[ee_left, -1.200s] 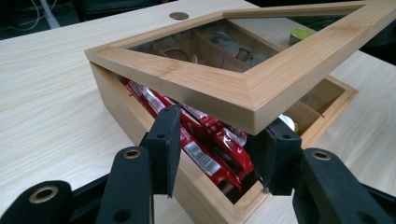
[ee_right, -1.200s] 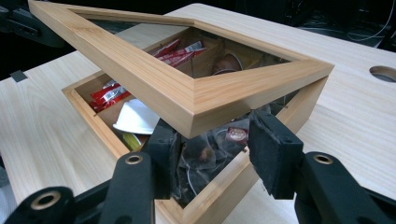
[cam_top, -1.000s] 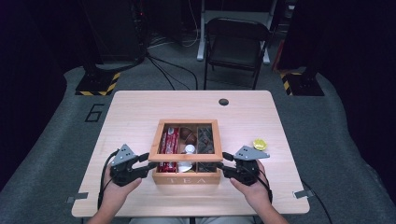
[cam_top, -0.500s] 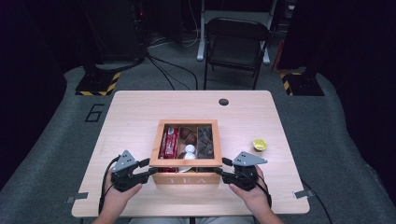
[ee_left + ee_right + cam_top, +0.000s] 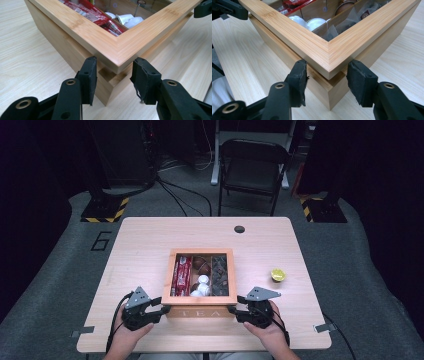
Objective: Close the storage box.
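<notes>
A wooden tea box (image 5: 200,312) with a framed lid stands near the table's front edge. Through the lid I see red packets (image 5: 181,275), white pods (image 5: 202,282) and dark tea bags (image 5: 220,275). My left gripper (image 5: 165,309) is at the box's near left corner; in the left gripper view its pads (image 5: 90,72) press both sides of that corner (image 5: 115,47) just under the lid. My right gripper (image 5: 234,310) is at the near right corner (image 5: 327,52). Its jaws have just been opening, and the pads (image 5: 359,82) stand slightly off the wood with the corner between them.
A yellow lemon half (image 5: 278,275) lies on the table right of the box. A round cable hole (image 5: 239,229) sits near the table's far edge (image 5: 205,218). Beyond it stands a black folding chair (image 5: 252,165). Both hands rest at the front edge.
The right gripper's jaws have spread apart at the box corner, and that hand has drawn slightly back toward the person. The left gripper and the box have stayed put.
</notes>
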